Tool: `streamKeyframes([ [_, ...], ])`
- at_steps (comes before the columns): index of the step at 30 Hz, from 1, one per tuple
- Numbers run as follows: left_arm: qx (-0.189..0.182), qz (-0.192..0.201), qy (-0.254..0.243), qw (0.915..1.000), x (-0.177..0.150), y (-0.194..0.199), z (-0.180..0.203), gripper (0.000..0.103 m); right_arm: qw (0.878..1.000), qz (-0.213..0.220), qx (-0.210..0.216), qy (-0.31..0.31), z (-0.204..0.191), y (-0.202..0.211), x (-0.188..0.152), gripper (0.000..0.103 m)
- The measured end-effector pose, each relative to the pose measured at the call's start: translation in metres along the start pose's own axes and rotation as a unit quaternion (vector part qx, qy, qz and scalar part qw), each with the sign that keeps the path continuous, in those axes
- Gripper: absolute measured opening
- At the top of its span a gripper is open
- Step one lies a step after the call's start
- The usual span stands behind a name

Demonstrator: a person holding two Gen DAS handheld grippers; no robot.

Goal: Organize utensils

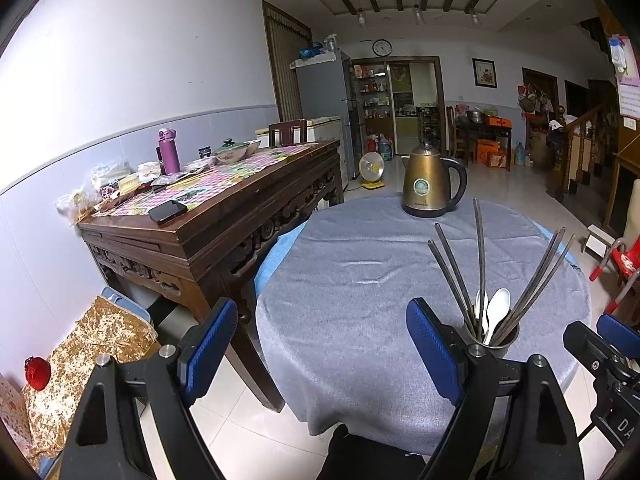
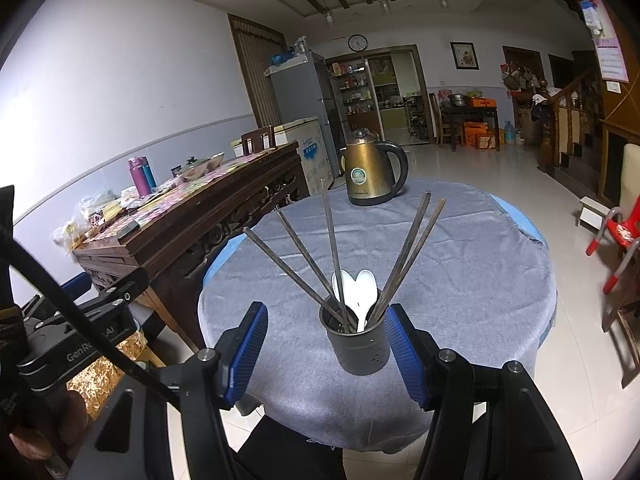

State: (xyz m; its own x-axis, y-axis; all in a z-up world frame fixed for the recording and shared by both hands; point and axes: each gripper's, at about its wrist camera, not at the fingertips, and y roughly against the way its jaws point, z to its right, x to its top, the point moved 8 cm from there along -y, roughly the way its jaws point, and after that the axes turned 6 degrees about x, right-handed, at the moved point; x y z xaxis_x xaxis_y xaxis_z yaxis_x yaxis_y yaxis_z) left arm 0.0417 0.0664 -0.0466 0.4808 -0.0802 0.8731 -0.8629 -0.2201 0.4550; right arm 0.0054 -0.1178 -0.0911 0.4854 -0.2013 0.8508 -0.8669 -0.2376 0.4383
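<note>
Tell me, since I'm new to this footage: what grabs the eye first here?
A dark utensil holder near the front edge of the round grey-clothed table, with chopsticks fanning out and white spoons inside. Behind it, at the far edge, stands a bronze kettle. The right gripper is open around the holder, not touching.

5 chopsticks (image 2: 412, 252), 2 white spoons (image 2: 362, 292), 1 holder (image 2: 360, 350), 1 kettle (image 2: 370, 176)
</note>
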Motion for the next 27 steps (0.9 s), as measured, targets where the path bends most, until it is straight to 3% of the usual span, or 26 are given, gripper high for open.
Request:
streamKeyframes([
  [27,-0.003,0.010,-0.009,0.9999,0.003,0.011,0.005,0.087,1.000,-0.007,0.000,-0.017,0.009,-0.004,-0.001,0.065],
])
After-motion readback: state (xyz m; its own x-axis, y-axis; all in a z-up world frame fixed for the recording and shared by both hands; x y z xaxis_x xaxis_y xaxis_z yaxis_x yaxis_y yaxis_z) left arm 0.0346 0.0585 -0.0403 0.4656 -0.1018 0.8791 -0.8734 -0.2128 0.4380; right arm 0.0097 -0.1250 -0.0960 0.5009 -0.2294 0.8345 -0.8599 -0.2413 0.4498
